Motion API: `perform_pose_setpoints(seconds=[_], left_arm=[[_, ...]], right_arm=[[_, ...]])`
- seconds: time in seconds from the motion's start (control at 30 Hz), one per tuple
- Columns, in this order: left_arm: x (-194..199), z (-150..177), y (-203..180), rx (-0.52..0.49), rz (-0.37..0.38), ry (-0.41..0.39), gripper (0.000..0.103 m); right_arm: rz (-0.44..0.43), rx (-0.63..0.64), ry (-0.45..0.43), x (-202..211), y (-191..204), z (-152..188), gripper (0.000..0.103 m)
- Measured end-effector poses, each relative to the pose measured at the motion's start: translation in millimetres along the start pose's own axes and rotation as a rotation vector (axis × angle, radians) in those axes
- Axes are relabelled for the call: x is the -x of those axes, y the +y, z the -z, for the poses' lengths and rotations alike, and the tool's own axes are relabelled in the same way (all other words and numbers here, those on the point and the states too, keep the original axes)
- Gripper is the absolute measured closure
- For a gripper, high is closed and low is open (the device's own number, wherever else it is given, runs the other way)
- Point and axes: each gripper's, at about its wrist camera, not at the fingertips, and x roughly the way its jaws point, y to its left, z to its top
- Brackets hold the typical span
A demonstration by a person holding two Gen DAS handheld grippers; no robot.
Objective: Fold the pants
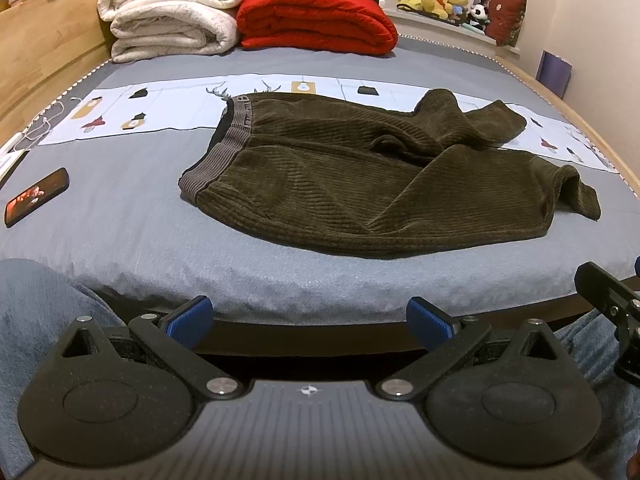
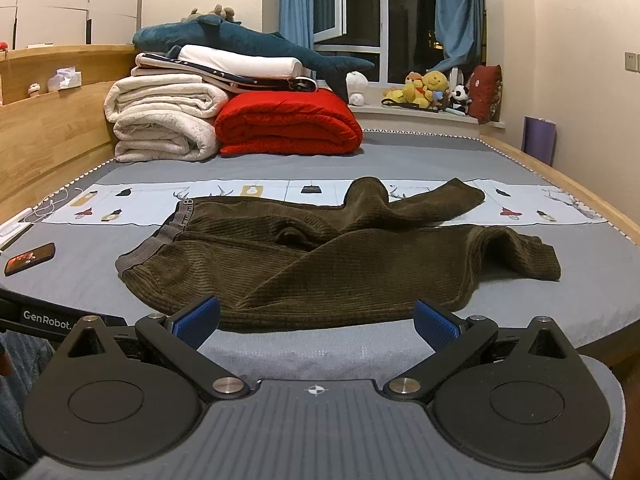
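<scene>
Dark olive corduroy pants (image 1: 360,176) lie spread on the grey bed (image 1: 120,220), with the grey waistband (image 1: 216,156) at the left and both legs bunched toward the right. They also show in the right wrist view (image 2: 340,264). My left gripper (image 1: 308,322) is open and empty, held off the bed's near edge, apart from the pants. My right gripper (image 2: 316,322) is open and empty, just short of the pants' near hem. Part of the right gripper (image 1: 616,300) shows at the right edge of the left wrist view.
A phone (image 1: 36,196) lies on the bed at the left. Folded white blankets (image 1: 172,12) and a red quilt (image 1: 316,20) are stacked at the far end. A patterned strip (image 1: 120,112) crosses the bed. Plush toys (image 2: 428,88) sit on the windowsill. A wooden headboard (image 2: 48,136) runs along the left.
</scene>
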Motion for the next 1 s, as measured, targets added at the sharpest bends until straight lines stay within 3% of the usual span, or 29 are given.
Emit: perform_pose_setpoints(seconds=[0.47,0.8,1.0], left_arm=[[-15.2,0.8,7.6,0.027,-0.009,0.038,0.0],[-53.7,-2.9,33.1,0.092,-0.029,0.113,0.0],[-77.9,-20.1,41.6,0.09,-0.052,0.119,0.0]], right_arm=[[-0.004,-0.006,0.039,-13.1,1.9,1.4,0.001],[-0.012,-0.088,0.134,-52.8,-6.8,3.4,0.001],[-0.038,-0.114,0.125,-78.2,-9.7,-3.3,0.001]])
